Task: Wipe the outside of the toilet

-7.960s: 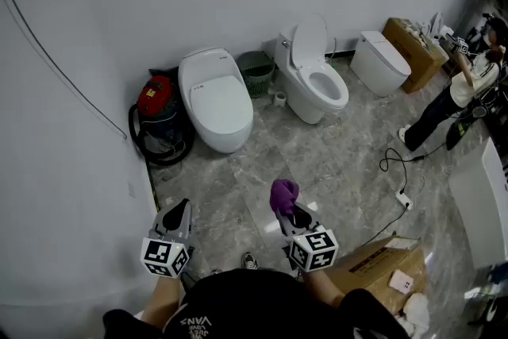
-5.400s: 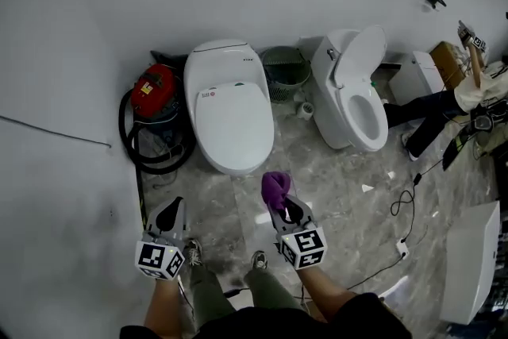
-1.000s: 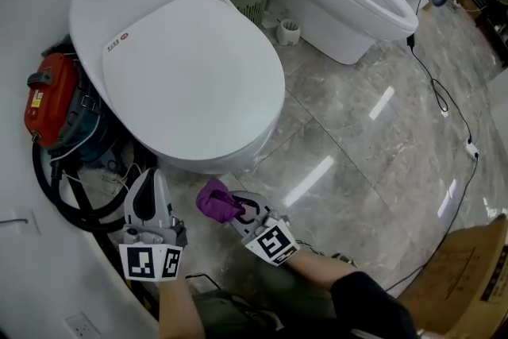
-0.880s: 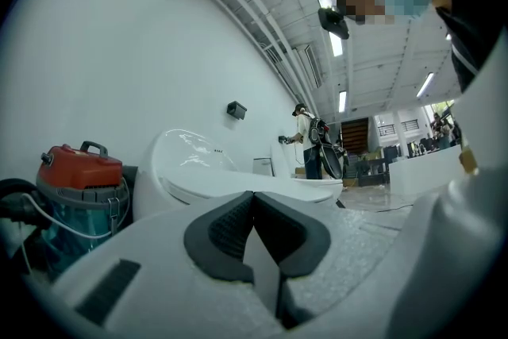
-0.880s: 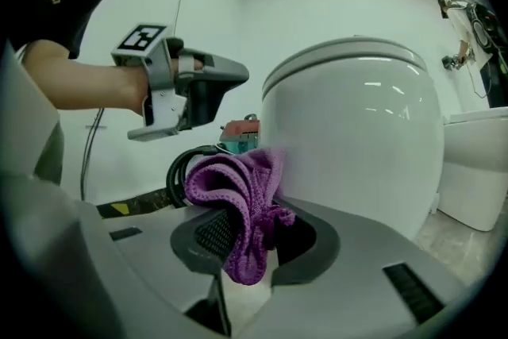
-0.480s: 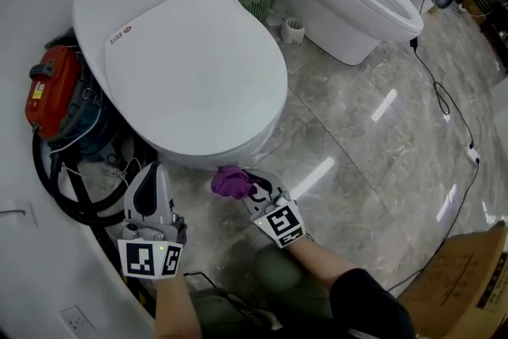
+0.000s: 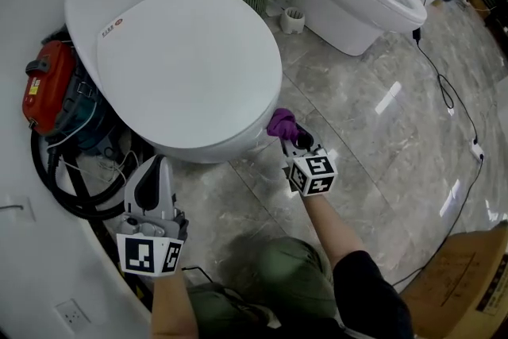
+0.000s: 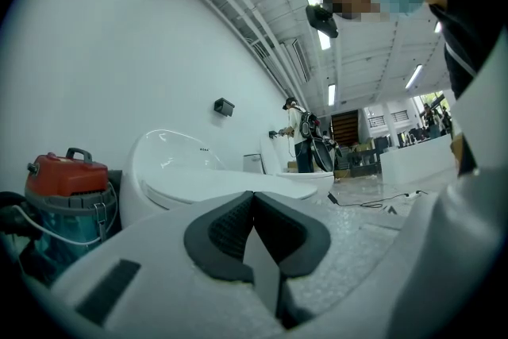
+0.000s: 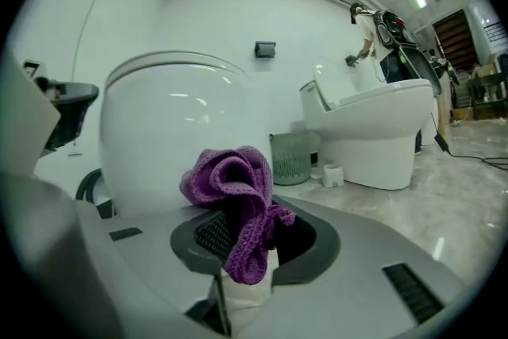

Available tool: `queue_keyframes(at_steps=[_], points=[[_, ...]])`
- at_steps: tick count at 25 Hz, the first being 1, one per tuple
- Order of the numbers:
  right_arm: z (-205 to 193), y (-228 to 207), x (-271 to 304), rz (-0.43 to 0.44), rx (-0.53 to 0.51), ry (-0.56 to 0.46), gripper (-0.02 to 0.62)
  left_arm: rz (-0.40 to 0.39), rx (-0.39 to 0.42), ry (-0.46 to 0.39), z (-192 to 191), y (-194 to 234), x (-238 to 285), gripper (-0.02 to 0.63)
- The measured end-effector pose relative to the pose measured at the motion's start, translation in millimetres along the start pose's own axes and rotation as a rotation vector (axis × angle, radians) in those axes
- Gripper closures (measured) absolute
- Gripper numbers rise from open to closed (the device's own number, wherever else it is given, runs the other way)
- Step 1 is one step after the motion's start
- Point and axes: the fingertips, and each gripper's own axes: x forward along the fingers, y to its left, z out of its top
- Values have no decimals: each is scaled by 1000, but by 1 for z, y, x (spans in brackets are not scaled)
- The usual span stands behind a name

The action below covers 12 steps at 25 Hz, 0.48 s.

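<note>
Holding the purple cloth (image 7: 281, 123) clamped in my R gripper (image 7: 299, 140), w/ the wad at the toilet's (image 7: 182, 52) front-right flank; touching or just shy, can't tell. The bowl lies ahead & left of that gripper, long axis running off toward the wall. L gripper (image 7: 152, 185), jaws together & empty, hangs low by the front-left, so R looks best placed to sweep the curve.
</note>
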Motion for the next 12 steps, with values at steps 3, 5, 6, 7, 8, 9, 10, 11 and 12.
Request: queue_keyframes(at_steps=[3, 5, 6, 7, 8, 9, 10, 11, 12], points=[[-1, -36, 25, -98, 16, 29, 491, -4, 15, 2, 2, -6, 1, 606], [-2, -49, 37, -133, 12, 49, 491, -11, 25, 12, 0, -10, 2, 606], [-1, -53, 41, -139, 14, 54, 491, -14, 29, 19, -1, -12, 3, 606], [0, -54, 42, -139, 17, 54, 491, -17, 32, 24, -2, -14, 4, 606], [2, -54, 42, -134, 20, 49, 491, -18, 34, 27, -3, -15, 4, 606], [5, -52, 40, -125, 23, 40, 491, -18, 34, 28, -3, -15, 5, 606], [7, -49, 36, -114, 28, 31, 491, -17, 34, 26, -2, -15, 6, 606], [7, -47, 32, -105, 37, 22, 491, -16, 34, 24, -2, -14, 7, 606], [7, -44, 26, -95, 48, 15, 491, -16, 33, 23, -2, -14, 7, 606]])
